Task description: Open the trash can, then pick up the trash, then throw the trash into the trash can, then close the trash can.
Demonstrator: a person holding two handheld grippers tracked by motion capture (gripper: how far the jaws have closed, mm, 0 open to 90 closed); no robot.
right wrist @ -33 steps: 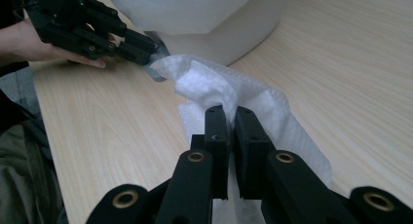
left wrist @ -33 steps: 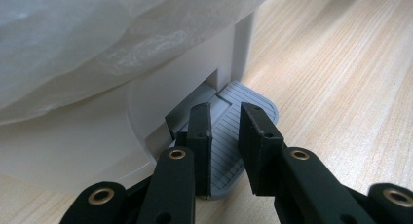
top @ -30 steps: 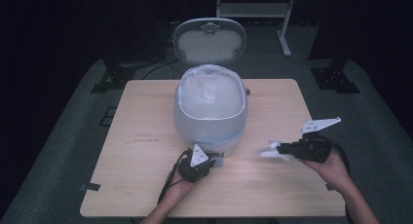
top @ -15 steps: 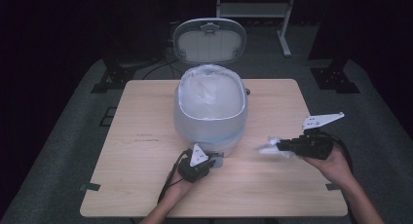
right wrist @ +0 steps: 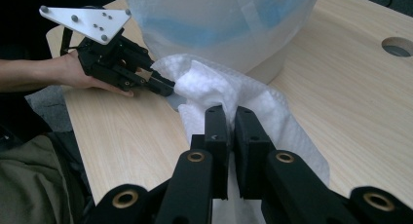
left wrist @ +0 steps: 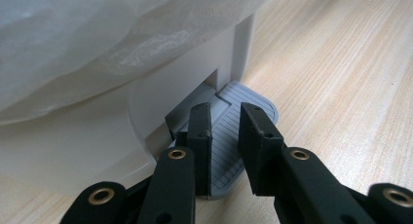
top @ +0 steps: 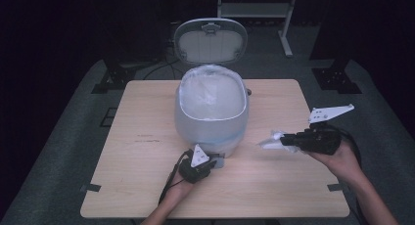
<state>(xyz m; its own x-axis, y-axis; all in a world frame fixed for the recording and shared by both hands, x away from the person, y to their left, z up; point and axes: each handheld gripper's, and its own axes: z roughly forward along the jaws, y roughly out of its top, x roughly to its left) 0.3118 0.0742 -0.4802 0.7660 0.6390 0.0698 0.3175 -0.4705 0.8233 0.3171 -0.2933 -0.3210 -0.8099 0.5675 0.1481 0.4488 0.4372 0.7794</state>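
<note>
the tabletop carries a pedal bin, lid up, liner bag in its mouth, at centre. the left claw presses the foot pedal at the bin's near base, jaws slightly apart, gripping nothing. the right claw, clamped on a crumpled paper towel, hovers right of the bin, below its rim; nothing stands between.

white paper towel, grey ribbed pedal

Grey pedal partly under the left tongs; bin liner top cropped.
</note>
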